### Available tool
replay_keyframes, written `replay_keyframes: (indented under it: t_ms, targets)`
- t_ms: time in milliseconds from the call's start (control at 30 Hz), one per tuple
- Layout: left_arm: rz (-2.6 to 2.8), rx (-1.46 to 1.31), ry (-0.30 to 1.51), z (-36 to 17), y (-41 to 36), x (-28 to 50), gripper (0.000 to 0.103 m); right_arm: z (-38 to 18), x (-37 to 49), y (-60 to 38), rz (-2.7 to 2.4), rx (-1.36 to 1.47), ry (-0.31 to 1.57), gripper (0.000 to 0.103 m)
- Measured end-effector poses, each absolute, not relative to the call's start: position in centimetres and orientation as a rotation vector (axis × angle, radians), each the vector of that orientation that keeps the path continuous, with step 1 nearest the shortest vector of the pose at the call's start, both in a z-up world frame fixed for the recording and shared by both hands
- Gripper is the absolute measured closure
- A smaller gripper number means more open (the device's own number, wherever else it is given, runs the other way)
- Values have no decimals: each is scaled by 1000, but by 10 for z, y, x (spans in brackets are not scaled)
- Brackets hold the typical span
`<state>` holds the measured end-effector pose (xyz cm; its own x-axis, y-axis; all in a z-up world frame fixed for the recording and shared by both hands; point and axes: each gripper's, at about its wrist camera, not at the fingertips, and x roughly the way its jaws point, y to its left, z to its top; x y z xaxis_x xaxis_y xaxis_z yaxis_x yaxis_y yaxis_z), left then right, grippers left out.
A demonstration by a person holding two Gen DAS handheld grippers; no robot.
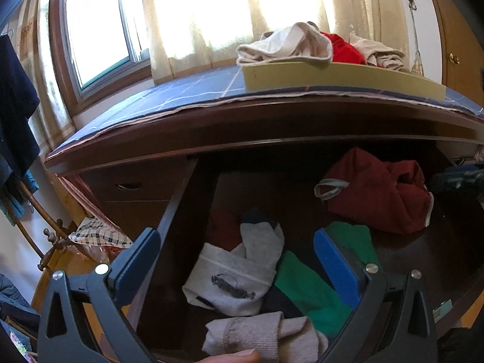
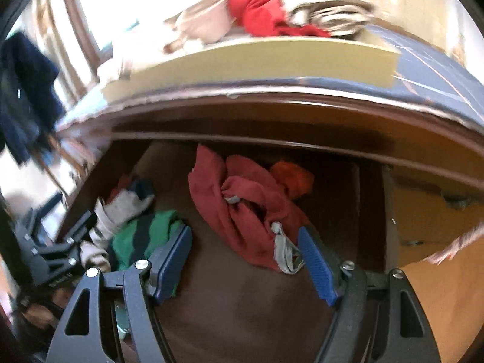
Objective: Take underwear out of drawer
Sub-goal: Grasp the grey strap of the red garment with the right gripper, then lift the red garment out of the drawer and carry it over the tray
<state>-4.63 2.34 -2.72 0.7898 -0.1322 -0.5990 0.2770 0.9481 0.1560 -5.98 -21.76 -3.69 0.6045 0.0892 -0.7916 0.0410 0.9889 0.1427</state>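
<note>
The drawer (image 1: 177,208) under the dresser top is pulled out. Crumpled dark red underwear (image 1: 381,193) with a grey waistband lies at its back right. In the right wrist view the same underwear (image 2: 242,205) fills the middle of the drawer (image 2: 242,308). My right gripper (image 2: 244,231) is open and points down at it; the lower edge of the cloth lies between the blue pads (image 2: 317,266), untouched. My left gripper (image 1: 236,236) is open above a pile of grey socks (image 1: 239,275) and a green garment (image 1: 311,290), holding nothing.
On the dresser top, over a blue checked cloth (image 1: 187,90), a yellow-green tray (image 1: 332,75) holds beige and red clothes (image 1: 345,48). An orange garment (image 2: 292,178) lies behind the underwear. A thumb (image 1: 239,357) shows at the bottom edge. The window (image 1: 96,30) is back left.
</note>
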Motion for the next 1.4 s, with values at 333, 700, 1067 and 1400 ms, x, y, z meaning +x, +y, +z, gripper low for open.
replay_keyframes:
  t_ms: [333, 700, 1067, 1400]
  targets:
    - [-223, 240, 616, -27, 25, -47, 0, -67, -11, -172, 100, -180, 1119, 28]
    - [-234, 241, 601, -26, 27, -49, 0, -101, 21, -142, 123, -396, 1201, 53]
    - [-234, 246, 591, -25, 26, -49, 0, -57, -7, -159, 232, -214, 1170, 87]
    - [-229, 255, 584, -25, 25, -51, 0, 16, -85, -199, 384, 267, 927, 87]
